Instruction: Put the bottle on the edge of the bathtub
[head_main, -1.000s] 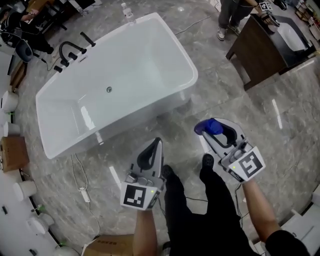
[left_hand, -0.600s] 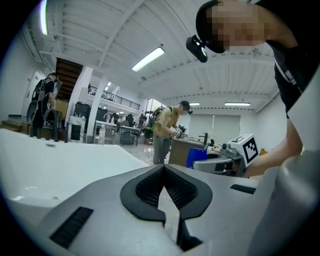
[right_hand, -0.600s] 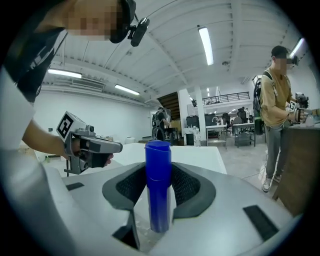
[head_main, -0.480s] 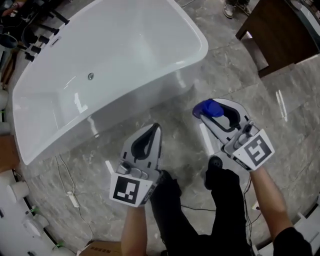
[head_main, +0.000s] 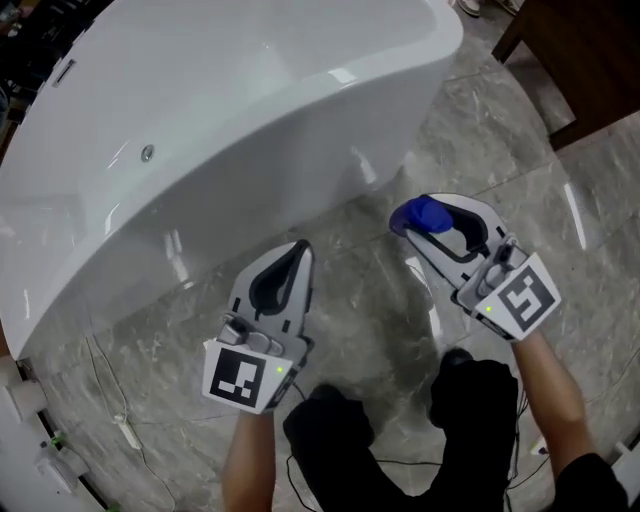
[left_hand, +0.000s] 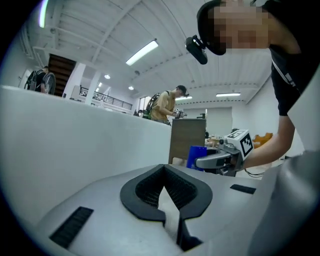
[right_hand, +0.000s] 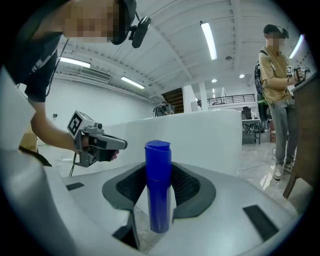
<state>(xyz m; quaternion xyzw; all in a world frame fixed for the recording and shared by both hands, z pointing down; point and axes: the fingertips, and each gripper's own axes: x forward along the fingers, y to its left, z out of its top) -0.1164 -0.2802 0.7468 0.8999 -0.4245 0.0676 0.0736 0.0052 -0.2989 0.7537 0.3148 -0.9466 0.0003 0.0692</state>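
A blue bottle (head_main: 420, 213) (right_hand: 158, 185) stands upright between the jaws of my right gripper (head_main: 418, 220) (right_hand: 159, 202), which is shut on it. It is over the floor, just right of the white bathtub's outer wall (head_main: 300, 170) (right_hand: 210, 135). My left gripper (head_main: 298, 256) (left_hand: 167, 195) is shut with nothing in it and points at the tub wall (left_hand: 75, 140) from close by. The left gripper view also catches the right gripper (left_hand: 220, 160) with the bottle (left_hand: 197, 156). The tub's rim lies higher in the head view, beyond both grippers.
A dark wooden cabinet (head_main: 580, 60) (left_hand: 187, 140) stands to the right of the tub. A person in a tan shirt (right_hand: 277, 90) (left_hand: 165, 107) stands beyond it. A cable (head_main: 120, 430) lies on the marble floor at the lower left. My legs and shoes (head_main: 330, 430) are below.
I have stepped closer to the tub, so its wall now fills the upper left of the head view. Both grippers have come nearer to it. The bottle stays in the right gripper.
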